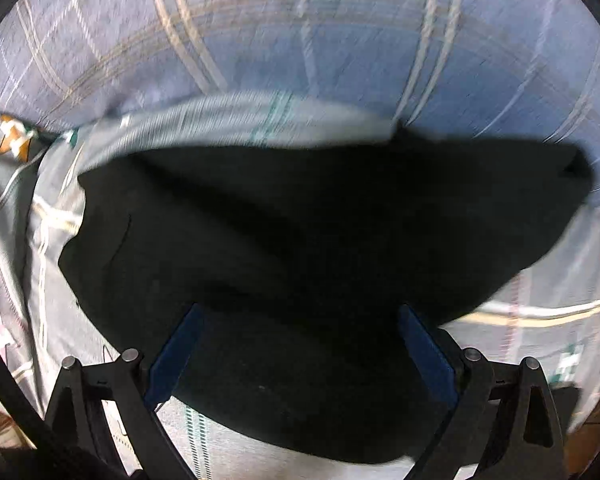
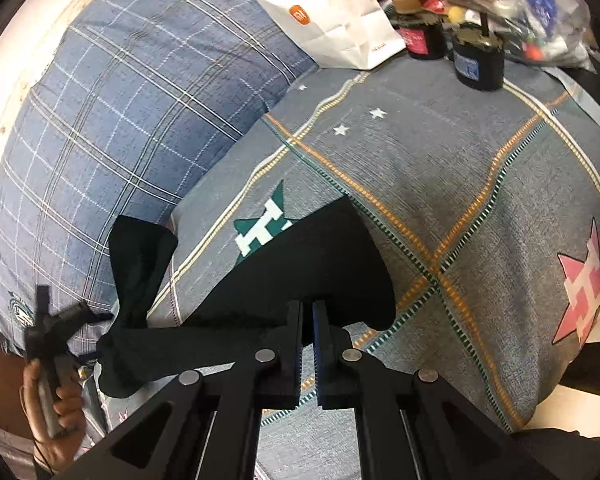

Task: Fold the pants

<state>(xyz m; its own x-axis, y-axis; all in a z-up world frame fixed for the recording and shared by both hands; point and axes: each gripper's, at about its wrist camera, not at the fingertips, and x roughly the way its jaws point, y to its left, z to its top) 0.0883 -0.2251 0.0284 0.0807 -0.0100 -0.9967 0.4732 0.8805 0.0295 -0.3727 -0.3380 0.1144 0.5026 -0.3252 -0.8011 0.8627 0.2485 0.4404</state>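
The black pants (image 2: 300, 272) hang bunched above the grey patterned bedspread (image 2: 480, 200). My right gripper (image 2: 308, 308) is shut on their edge, with cloth between the blue pads. In the left wrist view the pants (image 1: 284, 240) fill the middle and drape over both blue pads (image 1: 176, 356). The left gripper (image 1: 300, 312) has its jaws wide apart with the cloth lying between and over them. The left gripper also shows in the right wrist view (image 2: 54, 332), held by a hand at the pants' far left end.
A blue plaid pillow (image 2: 112, 128) lies at the left of the bed. A white paper bag (image 2: 332, 20), dark jars (image 2: 478, 62) and plastic bags (image 2: 532, 4) crowd the far edge. A pink star motif (image 2: 580, 284) marks the bedspread at the right.
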